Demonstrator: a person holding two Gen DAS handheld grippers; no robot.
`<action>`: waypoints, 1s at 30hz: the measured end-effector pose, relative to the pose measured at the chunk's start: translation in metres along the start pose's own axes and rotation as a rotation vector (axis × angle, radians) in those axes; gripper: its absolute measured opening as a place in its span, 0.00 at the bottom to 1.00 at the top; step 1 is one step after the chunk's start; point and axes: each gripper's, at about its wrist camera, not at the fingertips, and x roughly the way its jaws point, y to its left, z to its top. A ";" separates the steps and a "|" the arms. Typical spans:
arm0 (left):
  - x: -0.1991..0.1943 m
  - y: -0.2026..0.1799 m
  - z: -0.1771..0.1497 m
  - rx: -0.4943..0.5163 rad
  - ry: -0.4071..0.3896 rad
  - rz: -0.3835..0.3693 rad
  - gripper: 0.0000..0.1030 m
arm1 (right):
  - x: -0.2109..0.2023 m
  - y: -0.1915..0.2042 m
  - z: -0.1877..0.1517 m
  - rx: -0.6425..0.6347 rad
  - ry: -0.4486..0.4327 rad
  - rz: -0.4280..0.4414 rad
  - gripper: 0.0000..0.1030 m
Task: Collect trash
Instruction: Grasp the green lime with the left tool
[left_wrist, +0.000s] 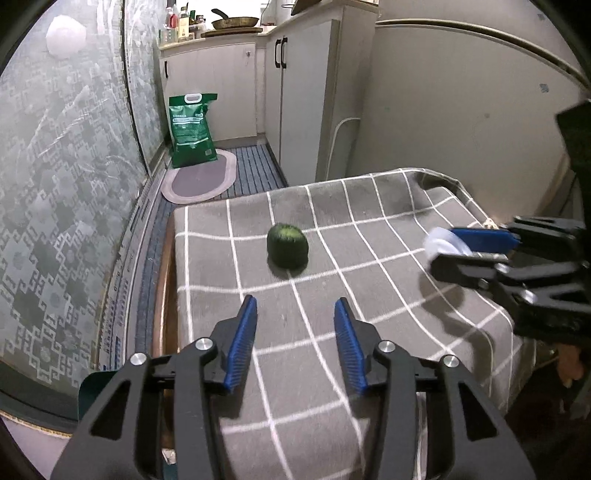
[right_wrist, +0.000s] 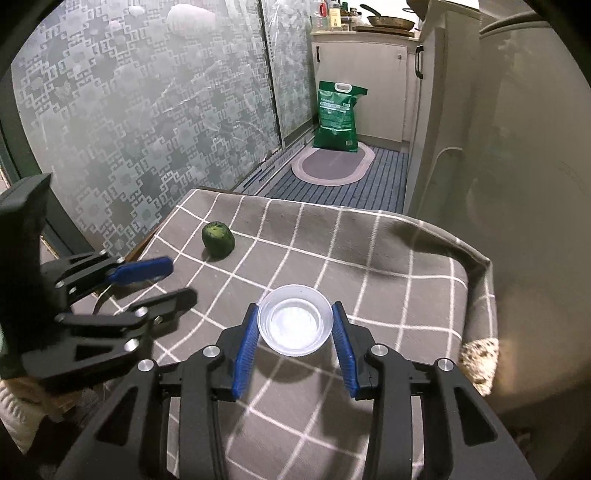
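Clear plastic cup (right_wrist: 294, 320) sits clamped between the right gripper's (right_wrist: 294, 325) blue pads, above the grey checked tablecloth (right_wrist: 369, 258). Left gripper (left_wrist: 295, 317), fingers apart and empty, faces a green fruit (left_wrist: 287, 244) lying on the cloth.

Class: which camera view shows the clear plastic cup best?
The right wrist view: the clear plastic cup sits centred between the right gripper pads, seen from above. The left wrist view shows only a blurred white sliver at the gripper's tip.
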 end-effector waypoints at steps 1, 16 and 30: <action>0.002 -0.001 0.002 -0.007 -0.003 0.000 0.50 | -0.003 -0.001 -0.001 -0.002 -0.003 0.001 0.39; 0.028 -0.009 0.028 -0.063 -0.007 0.093 0.51 | -0.026 -0.017 -0.022 -0.013 -0.008 0.014 0.39; 0.028 -0.008 0.031 -0.124 -0.007 0.112 0.26 | -0.036 -0.026 -0.033 -0.018 0.018 0.015 0.39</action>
